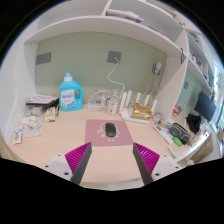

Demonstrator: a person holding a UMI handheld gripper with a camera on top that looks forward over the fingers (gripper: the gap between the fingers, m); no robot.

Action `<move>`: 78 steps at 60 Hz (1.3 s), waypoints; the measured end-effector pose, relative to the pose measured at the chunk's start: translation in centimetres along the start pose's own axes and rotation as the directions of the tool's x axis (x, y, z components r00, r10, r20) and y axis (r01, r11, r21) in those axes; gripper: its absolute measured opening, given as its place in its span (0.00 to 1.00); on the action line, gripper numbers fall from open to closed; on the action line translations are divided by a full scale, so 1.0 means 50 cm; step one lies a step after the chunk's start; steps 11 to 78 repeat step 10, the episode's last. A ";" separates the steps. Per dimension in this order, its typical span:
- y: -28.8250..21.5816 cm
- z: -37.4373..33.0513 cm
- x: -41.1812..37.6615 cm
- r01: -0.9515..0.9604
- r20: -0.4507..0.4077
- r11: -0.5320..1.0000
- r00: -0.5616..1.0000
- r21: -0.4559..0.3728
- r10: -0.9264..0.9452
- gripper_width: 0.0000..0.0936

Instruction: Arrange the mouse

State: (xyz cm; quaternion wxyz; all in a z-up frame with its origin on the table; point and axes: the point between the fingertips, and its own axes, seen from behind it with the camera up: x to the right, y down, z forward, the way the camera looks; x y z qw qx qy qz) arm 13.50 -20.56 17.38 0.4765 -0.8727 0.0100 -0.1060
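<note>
Desk alcove: pale green back wall, white shelving above and down the right side, light wood desk [60,150] as the work surface. Far left on the desk: clutter of small items, too small to identify. Next to that, a blue detergent bottle [68,93] stands upright against the wall. Centre back: a white cable [113,70] hangs down the wall, with a few small white items beneath it, unclear what. Centre of the desk: a pink mouse pad [100,132] with the dark mouse [111,129] sitting on it, roughly mid-pad. Right of that: more small objects along the desk edge, then a dark monitor [204,108] at the far right.

Gripper [113,158]: fingers spread apart, nothing between them, magenta pads [78,157] visible on the inner faces. Mouse is just ahead of the fingertips, in line with the gap, not touched.
</note>
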 end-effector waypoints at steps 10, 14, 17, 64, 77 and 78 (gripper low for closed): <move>0.007 -0.028 -0.004 0.013 0.006 1.000 1.000 0.006 -0.013 0.91; 0.007 -0.028 -0.004 0.013 0.006 1.000 1.000 0.006 -0.013 0.91; 0.007 -0.028 -0.004 0.013 0.006 1.000 1.000 0.006 -0.013 0.91; 0.007 -0.028 -0.004 0.013 0.006 1.000 1.000 0.006 -0.013 0.91; 0.007 -0.028 -0.004 0.013 0.006 1.000 1.000 0.006 -0.013 0.91; 0.007 -0.028 -0.004 0.013 0.006 1.000 1.000 0.006 -0.013 0.91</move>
